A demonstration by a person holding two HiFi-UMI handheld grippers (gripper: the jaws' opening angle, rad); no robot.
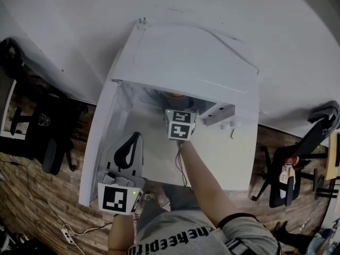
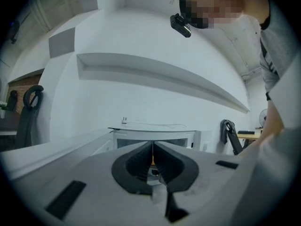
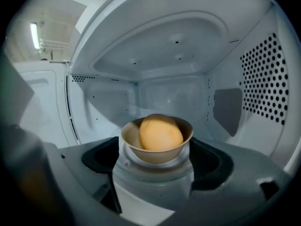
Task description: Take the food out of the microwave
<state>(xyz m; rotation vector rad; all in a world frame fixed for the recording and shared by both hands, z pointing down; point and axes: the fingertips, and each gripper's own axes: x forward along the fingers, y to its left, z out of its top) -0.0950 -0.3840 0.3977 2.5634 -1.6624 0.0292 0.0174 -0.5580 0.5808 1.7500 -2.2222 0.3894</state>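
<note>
White microwave [image 1: 186, 57] stands open in the head view; the right gripper [image 1: 179, 124] reaches inside it, and the left gripper [image 1: 129, 149] hangs before it. Left gripper view: jaws pressed together, empty. Right gripper view: jaws spread wide, flanking a bowl [image 3: 157, 150] of orange food [image 3: 160, 132] inside the microwave.

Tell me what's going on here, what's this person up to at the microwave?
A person with a gripper in each hand is getting food out of a microwave, whose door stands open. The right gripper reaches into the cavity with its jaws apart on either side of a tan bowl holding a round orange-yellow food item. It has not closed on the bowl yet. The left gripper is back in front of the microwave, jaws together and empty.
</note>
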